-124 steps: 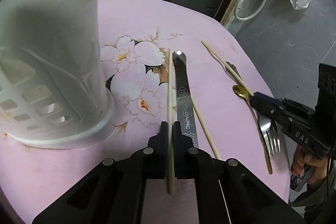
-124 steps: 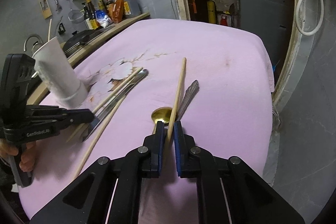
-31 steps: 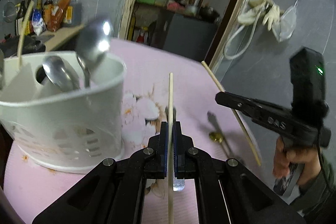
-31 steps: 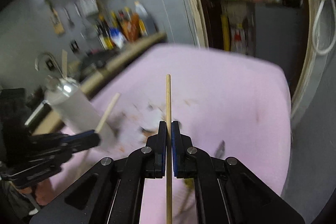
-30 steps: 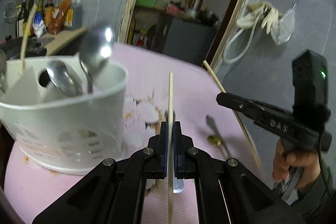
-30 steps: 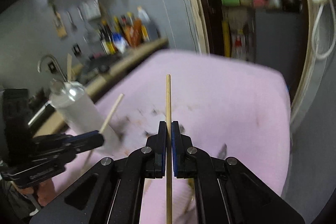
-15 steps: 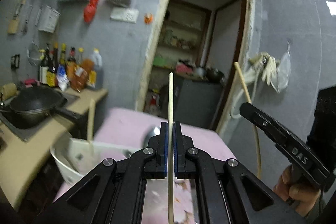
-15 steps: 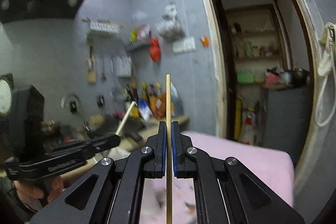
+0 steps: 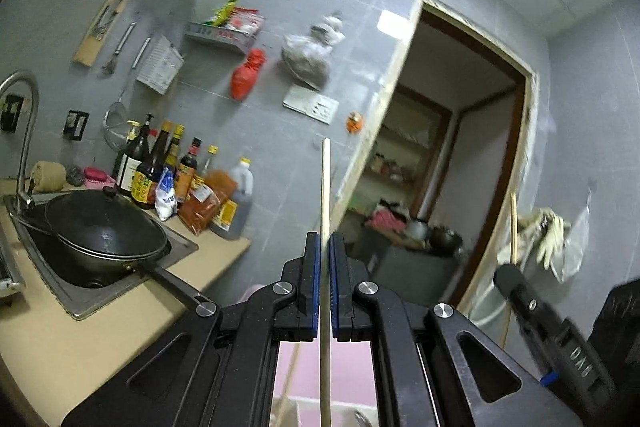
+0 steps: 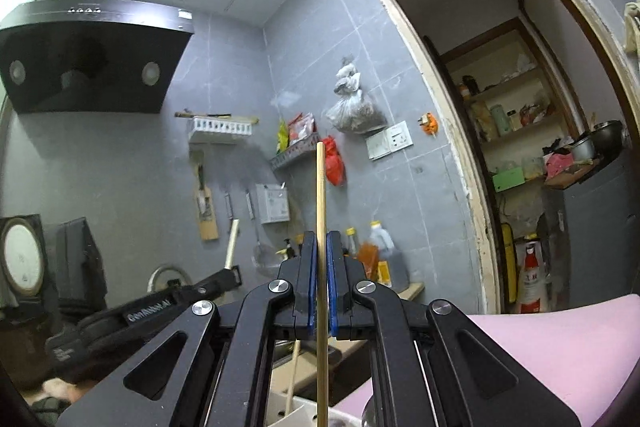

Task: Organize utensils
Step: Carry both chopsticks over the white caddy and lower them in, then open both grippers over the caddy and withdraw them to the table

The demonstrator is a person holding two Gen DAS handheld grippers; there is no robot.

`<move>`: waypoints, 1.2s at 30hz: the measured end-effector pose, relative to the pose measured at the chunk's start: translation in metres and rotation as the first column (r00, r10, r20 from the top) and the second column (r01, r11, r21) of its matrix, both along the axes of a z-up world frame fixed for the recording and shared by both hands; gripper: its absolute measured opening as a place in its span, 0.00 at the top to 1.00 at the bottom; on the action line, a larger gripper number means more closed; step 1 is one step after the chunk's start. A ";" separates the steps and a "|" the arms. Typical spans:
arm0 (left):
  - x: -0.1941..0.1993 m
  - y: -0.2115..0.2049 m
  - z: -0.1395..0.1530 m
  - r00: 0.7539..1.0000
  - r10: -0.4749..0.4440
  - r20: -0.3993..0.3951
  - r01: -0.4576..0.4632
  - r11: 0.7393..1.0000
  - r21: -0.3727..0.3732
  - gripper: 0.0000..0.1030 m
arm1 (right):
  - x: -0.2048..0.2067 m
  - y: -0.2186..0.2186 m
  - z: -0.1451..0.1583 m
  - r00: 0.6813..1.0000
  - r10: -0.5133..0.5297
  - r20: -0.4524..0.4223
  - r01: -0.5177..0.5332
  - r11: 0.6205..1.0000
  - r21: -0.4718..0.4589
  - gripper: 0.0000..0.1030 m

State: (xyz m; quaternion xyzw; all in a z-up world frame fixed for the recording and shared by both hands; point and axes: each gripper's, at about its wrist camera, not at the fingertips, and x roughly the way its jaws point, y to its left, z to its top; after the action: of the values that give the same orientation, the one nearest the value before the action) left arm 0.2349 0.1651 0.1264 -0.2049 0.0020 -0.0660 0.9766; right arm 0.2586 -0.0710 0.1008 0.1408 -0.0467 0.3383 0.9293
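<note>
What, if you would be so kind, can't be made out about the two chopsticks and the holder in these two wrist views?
- Left wrist view: the left gripper is shut on a chopstick; its lower end is cut off by the bottom edge.
- Right wrist view: the right gripper's chopstick likewise runs off the bottom edge.
- White holder: only a sliver of rim shows between the arms; its contents are hidden.

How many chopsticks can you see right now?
3. One chopstick is clamped in the left gripper, another in the right gripper, a third leans in the white holder below. More may lie hidden on the table, mostly out of view.
</note>
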 end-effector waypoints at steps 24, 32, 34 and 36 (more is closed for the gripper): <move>0.009 -0.017 -0.061 0.996 0.080 -0.045 -0.076 0.993 0.088 0.97 | 0.021 0.018 -0.057 0.995 -0.067 -0.072 0.055 0.986 -0.158 0.97; 0.004 -0.030 -0.070 0.990 -0.007 -0.141 0.024 0.992 0.122 0.95 | 0.018 0.012 -0.062 0.990 -0.053 -0.131 0.027 0.980 -0.197 0.95; 0.002 -0.032 -0.069 0.988 -0.020 -0.153 0.041 0.991 0.129 0.88 | 0.014 0.010 -0.060 0.990 -0.056 -0.133 0.028 0.979 -0.203 0.92; -0.001 -0.033 -0.068 0.986 -0.032 -0.161 0.053 0.991 0.125 0.71 | 0.012 0.008 -0.057 0.990 -0.059 -0.131 0.031 0.978 -0.206 0.91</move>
State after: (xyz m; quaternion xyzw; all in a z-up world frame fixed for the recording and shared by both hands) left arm 0.2339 0.1318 0.0583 -0.1458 0.0884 -0.0699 0.9829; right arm 0.2705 -0.0627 0.0442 0.0666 0.0487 0.3095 0.9473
